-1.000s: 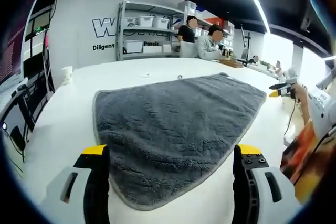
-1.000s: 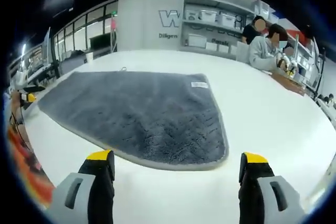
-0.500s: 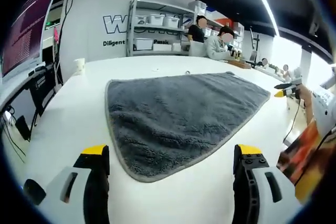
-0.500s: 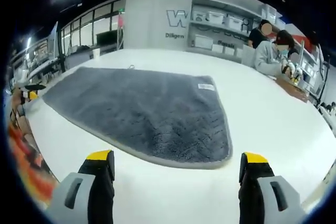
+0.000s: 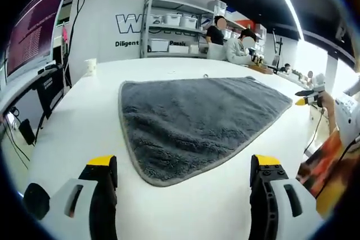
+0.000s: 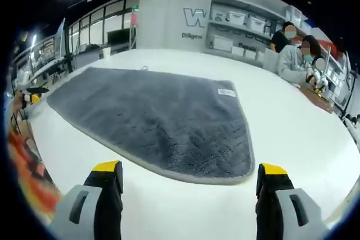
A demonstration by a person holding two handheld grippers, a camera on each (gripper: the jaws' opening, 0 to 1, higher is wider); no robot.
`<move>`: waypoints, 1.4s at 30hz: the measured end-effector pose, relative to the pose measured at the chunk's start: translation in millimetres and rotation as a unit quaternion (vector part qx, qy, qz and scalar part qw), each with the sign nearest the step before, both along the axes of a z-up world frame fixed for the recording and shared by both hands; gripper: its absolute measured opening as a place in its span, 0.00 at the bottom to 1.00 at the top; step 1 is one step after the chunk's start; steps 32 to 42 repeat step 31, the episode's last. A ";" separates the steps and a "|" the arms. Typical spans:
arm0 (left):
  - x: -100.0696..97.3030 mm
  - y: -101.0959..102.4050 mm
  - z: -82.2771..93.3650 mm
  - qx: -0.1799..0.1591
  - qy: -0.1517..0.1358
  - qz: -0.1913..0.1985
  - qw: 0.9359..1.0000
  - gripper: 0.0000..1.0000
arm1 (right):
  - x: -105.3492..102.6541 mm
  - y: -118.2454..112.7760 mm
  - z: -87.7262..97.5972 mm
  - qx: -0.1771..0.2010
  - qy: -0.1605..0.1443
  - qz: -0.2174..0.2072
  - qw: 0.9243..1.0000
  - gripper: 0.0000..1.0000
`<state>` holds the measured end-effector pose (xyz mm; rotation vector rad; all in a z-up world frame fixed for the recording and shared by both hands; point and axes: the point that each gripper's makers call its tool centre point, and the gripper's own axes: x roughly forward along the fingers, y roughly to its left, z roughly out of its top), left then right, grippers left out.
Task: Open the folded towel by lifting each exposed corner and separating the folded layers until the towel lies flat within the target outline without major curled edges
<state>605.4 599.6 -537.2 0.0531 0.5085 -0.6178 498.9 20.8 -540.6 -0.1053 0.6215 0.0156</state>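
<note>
Facing the towel from opposite ends, the two hand-held grippers each stand spread wide with nothing between their jaws: the left gripper with its yellow-tipped black jaws rising from the bottom of the left gripper view, the right gripper likewise in the right gripper view. Just beyond each pair of jaws lies a rounded corner of the one grey plush towel with a pale stitched border, spread on the white table. In the left gripper view the near corner sits slightly left of centre between the jaws; in the right gripper view the near corner sits toward the right jaw. The towel's long axis runs away and rightward from the left gripper, away and leftward from the right one. Neither gripper touches the cloth, and both look about equally near their own corner. No curled edge or folded layer is evident, so the towel appears already opened; no target outline can be made out.

Count: one towel, one small white label on it, two grippers. Farther off stand a white cup, a shelf of white bins, and two seated or standing people.
</note>
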 end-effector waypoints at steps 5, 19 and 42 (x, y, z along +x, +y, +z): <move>-0.4 -1.8 0.5 -0.004 -0.001 -0.002 1.000 0.97 | 0.0 -6.1 -4.2 0.001 0.008 -0.018 1.000 0.99; -5.6 -1.0 5.1 0.003 -0.002 -0.005 1.000 0.97 | -1.4 -1.6 -3.6 0.005 0.003 -0.013 1.000 0.99; -3.8 -5.3 4.6 0.003 -0.003 -0.010 1.000 0.97 | 1.9 -1.2 -2.7 0.002 0.005 -0.010 1.000 0.99</move>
